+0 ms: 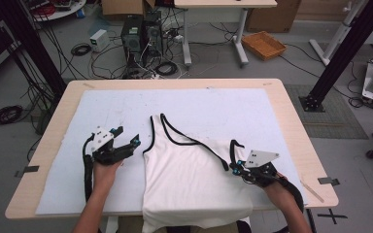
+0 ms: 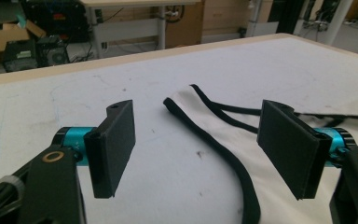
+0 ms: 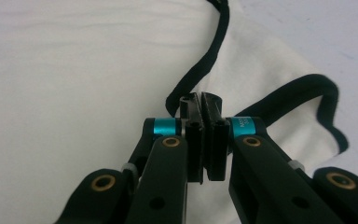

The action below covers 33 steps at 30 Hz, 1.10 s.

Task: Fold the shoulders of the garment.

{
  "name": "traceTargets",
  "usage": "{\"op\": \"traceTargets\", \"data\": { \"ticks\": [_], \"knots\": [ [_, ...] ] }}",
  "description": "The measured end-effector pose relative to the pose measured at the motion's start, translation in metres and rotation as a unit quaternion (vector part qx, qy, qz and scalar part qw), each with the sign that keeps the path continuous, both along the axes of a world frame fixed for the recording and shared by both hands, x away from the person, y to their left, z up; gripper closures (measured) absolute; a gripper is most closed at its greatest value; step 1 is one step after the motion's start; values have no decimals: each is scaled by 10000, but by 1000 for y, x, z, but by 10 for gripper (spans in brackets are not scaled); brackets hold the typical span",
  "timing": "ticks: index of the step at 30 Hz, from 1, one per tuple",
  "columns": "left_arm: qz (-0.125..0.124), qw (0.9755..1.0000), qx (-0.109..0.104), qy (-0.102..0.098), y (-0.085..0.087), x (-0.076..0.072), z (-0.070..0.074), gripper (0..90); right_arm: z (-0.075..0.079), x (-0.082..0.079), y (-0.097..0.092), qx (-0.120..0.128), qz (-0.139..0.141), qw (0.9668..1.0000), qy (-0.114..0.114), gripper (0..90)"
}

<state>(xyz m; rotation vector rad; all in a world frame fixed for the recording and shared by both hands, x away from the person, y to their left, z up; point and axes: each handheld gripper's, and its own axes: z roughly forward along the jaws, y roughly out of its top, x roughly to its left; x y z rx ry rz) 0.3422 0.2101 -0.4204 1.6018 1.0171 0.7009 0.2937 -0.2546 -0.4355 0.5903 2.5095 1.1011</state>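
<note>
A white tank top (image 1: 184, 179) with black trim lies flat on the pale mat (image 1: 223, 107) covering the counter (image 1: 291, 121), near the 6 o'clock edge, its hem hanging over that edge toward the person. Its straps point toward 12 o'clock; one strap (image 1: 155, 127) stands nearly straight up the mat, while the other runs slanting toward 4 o'clock and ends in a small loop of trim (image 1: 235, 144). The left gripper (image 1: 126, 145) rests on the mat at about 9 o'clock of the top, just beside its side edge, jaws spread wide and holding nothing; in the left gripper view the gap between the jaws (image 2: 196, 154) frames the black-edged strap (image 2: 205, 135) and bare mat. The right gripper (image 1: 236, 166) sits at about 3 o'clock of the top, on its shoulder corner. In the right gripper view its jaws (image 3: 203, 135) are pressed together over the white cloth (image 3: 74, 70), right where the black trim (image 3: 200, 74) curves in; whether cloth is actually pinched between them cannot be told.
</note>
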Motion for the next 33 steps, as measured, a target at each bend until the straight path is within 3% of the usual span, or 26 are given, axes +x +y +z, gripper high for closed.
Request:
{"op": "traceTargets", "data": {
  "ticks": [2,6,9,10,11,15,18,20,22,23,26,27,29,33],
  "knots": [
    [-42,9999,-98,86,-3,11,6,279,2,-1,0,231,-153,9995,-155,524],
    [-119,9995,-137,257,-10,32,13,279,11,1,-10,829,-698,9931,-448,362],
    [-123,9984,-290,462,-15,49,17,279,13,1,-19,1040,-1048,9874,-577,297],
    [-123,9984,-290,462,-15,49,17,279,13,1,-19,1040,-1048,9874,-577,297],
    [-177,9979,-264,563,-21,63,21,279,14,3,-26,1283,-1282,9820,-533,237],
    [-304,9959,-194,827,-32,86,24,279,13,6,-31,1411,-1535,9771,-433,216],
    [-318,9943,-69,1016,-41,101,20,279,12,6,-34,1458,-1583,9760,-317,216],
    [-210,9932,196,1129,-47,108,14,280,12,6,-35,1450,-1638,9754,-267,216],
    [-43,9907,545,1244,-51,115,6,339,10,7,-37,1421,-1680,9752,-242,216],
    [108,9882,692,1363,-52,118,-1,371,10,7,-38,1411,-1688,9752,-233,216],
    [255,9850,630,1588,-50,125,-12,393,8,5,-40,1420,-1716,9747,-180,216],
    [255,9850,630,1588,-50,125,-12,399,8,5,-40,1420,-1716,9747,-180,216],
    [201,9825,768,1687,-53,129,-20,411,7,5,-43,1437,-1759,9737,-188,216],
    [63,9775,1208,1725,-62,130,-24,451,7,5,-45,1460,-1785,9729,-169,216]
  ]
}}
